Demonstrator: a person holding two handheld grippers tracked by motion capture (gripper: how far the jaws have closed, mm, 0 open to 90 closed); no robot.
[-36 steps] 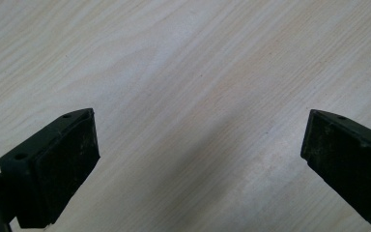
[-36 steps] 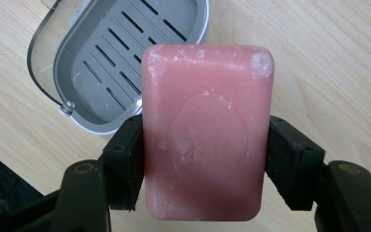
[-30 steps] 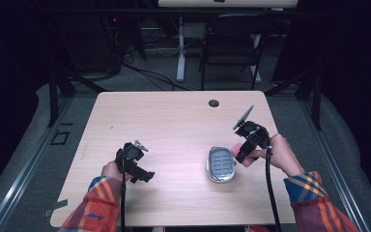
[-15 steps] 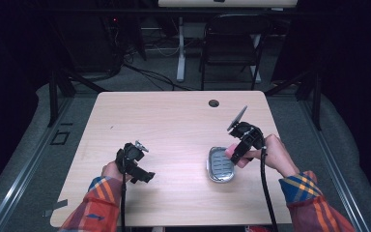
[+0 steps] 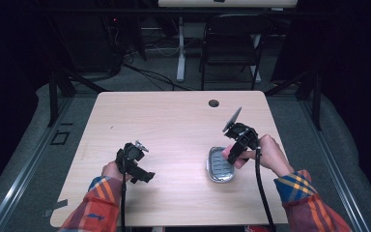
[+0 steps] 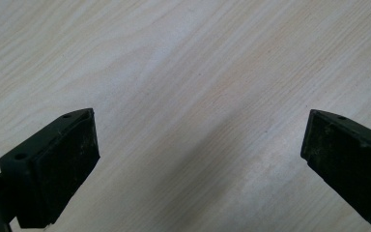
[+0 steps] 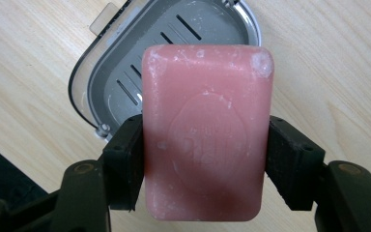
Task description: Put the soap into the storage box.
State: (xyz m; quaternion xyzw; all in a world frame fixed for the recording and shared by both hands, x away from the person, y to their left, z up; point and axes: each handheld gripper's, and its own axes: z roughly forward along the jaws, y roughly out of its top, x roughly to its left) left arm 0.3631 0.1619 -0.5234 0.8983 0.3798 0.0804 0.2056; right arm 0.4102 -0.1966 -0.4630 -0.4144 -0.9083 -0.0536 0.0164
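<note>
A pink bar of soap point(image 7: 205, 130) is clamped flat between the two black jaws of my right gripper point(image 7: 205, 166). It hangs just above a grey soap dish point(image 7: 125, 72) with drain slots that lies on the wooden table. From the high view, the right gripper point(image 5: 233, 153) sits over the right edge of the soap dish point(image 5: 218, 166), and a sliver of the pink soap point(image 5: 226, 151) peeks out. My left gripper point(image 5: 142, 175) rests low at the table's front left. Its jaws point(image 6: 198, 159) stand wide apart over bare wood.
The light wooden table point(image 5: 164, 125) has a small round dark cable hole point(image 5: 214, 103) near its far edge. A dark chair point(image 5: 232, 46) and a white desk leg point(image 5: 180, 48) stand beyond the table. Floor cables lie behind.
My right gripper, still holding the soap, has shifted left and slightly nearer, closing in over the soap dish. The left gripper has stayed put.
</note>
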